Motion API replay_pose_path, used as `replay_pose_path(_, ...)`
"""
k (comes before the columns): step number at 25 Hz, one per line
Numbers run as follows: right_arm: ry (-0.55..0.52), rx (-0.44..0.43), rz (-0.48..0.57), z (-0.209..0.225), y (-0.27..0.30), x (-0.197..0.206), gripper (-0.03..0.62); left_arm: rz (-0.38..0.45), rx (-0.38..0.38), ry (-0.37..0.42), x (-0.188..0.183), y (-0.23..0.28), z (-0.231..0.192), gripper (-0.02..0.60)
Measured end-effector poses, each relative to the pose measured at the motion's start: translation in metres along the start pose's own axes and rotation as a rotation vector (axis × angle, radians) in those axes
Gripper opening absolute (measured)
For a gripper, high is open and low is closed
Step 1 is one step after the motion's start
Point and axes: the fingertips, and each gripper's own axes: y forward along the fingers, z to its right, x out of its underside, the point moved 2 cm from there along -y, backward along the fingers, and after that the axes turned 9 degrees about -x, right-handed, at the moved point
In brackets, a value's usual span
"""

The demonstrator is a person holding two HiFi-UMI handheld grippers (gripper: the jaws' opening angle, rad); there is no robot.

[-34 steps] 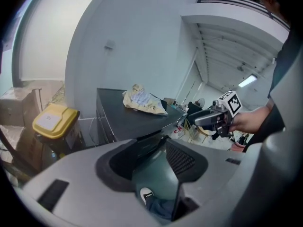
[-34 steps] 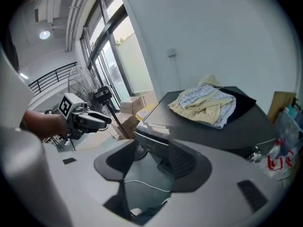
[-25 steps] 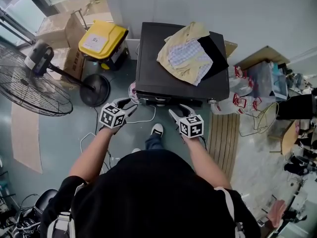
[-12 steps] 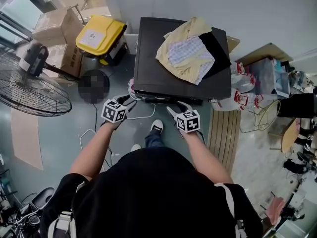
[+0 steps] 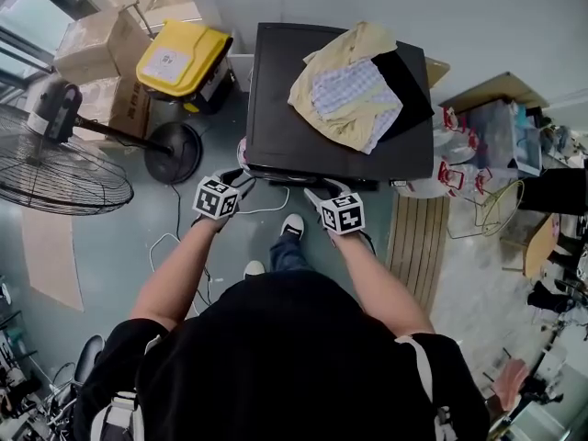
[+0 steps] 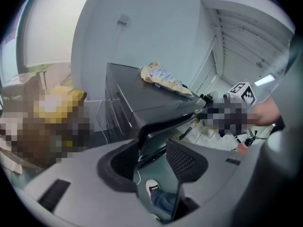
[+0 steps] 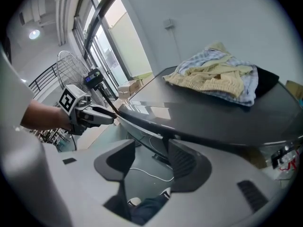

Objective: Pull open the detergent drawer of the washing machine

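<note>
The left gripper's (image 5: 237,178) fingers (image 6: 185,161) are spread, with nothing gripped; the front upper edge of the dark grey box-shaped washing machine (image 5: 303,127) shows in the gap between them, at its left front corner. The right gripper's (image 5: 323,189) fingers (image 7: 185,163) are likewise spread and empty, held just beside the same front edge nearer its middle. The detergent drawer is on the machine's front face, which the head view hides, and it cannot be picked out. A heap of pale yellow, blue-checked and black clothes (image 5: 344,95) lies on the machine's lid. On the grey floor below the grippers are the person's white shoe (image 5: 292,231) and a thin white cable (image 5: 266,211). To the left stand a yellow-lidded bin (image 5: 184,58), brown cardboard boxes (image 5: 87,39) and a black pedestal fan (image 5: 64,173).
</note>
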Motion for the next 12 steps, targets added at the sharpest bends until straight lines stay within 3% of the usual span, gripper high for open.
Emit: replay_pose_path(12, 0.020, -0.004, 0.000, 0.007, 0.017, 0.003, 0.209, -0.023, 0.004, 0.027, -0.001, 0.019, 0.006, 0.184)
